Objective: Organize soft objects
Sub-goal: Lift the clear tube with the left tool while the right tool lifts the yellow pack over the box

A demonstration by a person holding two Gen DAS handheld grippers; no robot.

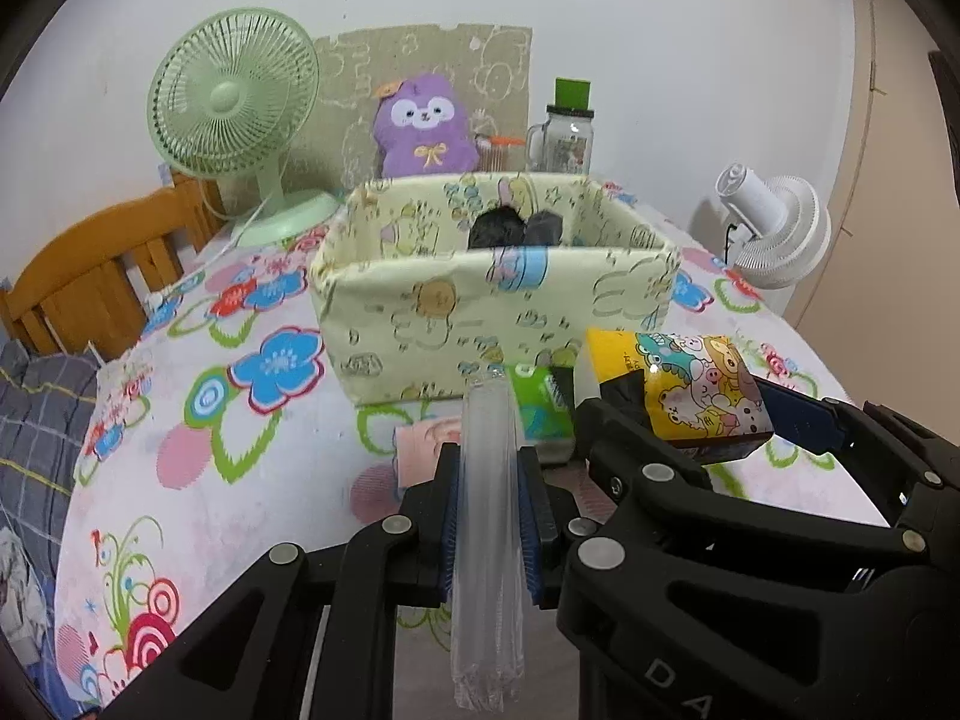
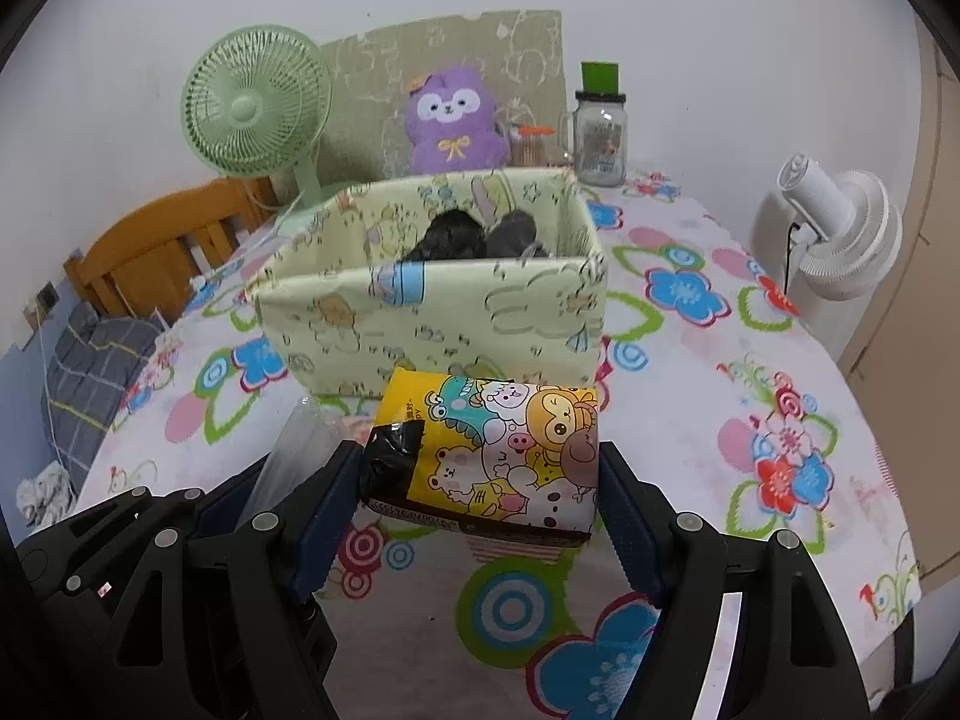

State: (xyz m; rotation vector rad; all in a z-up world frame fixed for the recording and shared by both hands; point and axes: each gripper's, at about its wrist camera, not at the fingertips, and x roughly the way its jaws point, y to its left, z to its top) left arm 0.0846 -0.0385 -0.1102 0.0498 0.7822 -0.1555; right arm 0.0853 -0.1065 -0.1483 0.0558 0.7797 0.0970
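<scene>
**Between our grippers: two soft packs bound for the bin**

Nearest us, our left gripper (image 1: 492, 516) is clenched on a clear plastic pack (image 1: 487, 516), floppy and slick, so we pinch mid-length. Our right gripper (image 2: 480, 480) clasps the cartoon tissue pack (image 2: 498, 450) by its sides; light, squashy, best squeezed gently. Beyond stands the fabric bin (image 2: 432, 312), dark soft items (image 2: 456, 234) inside.

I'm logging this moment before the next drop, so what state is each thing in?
left gripper: shut on clear plastic pack
right gripper: shut on cartoon tissue pack, lifted
fabric bin: open-topped, dark items inside
green tissue pack: lying on table before the bin
purple plush: upright behind the bin
glass jar: lid on
</scene>
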